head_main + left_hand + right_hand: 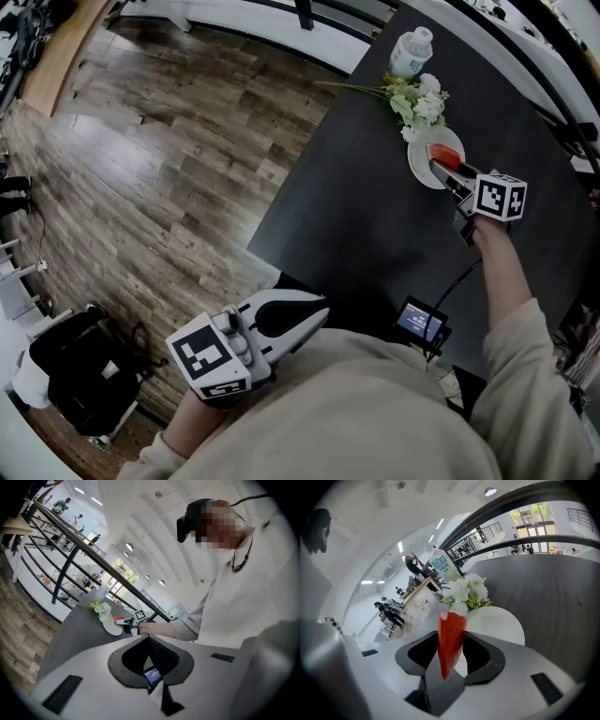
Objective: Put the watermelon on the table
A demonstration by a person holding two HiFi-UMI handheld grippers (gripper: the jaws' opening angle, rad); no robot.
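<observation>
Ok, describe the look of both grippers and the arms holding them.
Both the left gripper and right gripper have smooth white shells with black pads lining the fingers. Each carries a white cube printed with black square markers. A black cable runs from the right one toward a small screen. The person wears cream long sleeves.

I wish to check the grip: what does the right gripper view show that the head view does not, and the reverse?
Only the right gripper view: the jaws of the right hand-held gripper closed on both sides of the watermelon slice. Only the head view: the left hand-held gripper near the person's body, the wooden floor, a black bag. Both: the slice, the white plate, the flowers and the bottle.
</observation>
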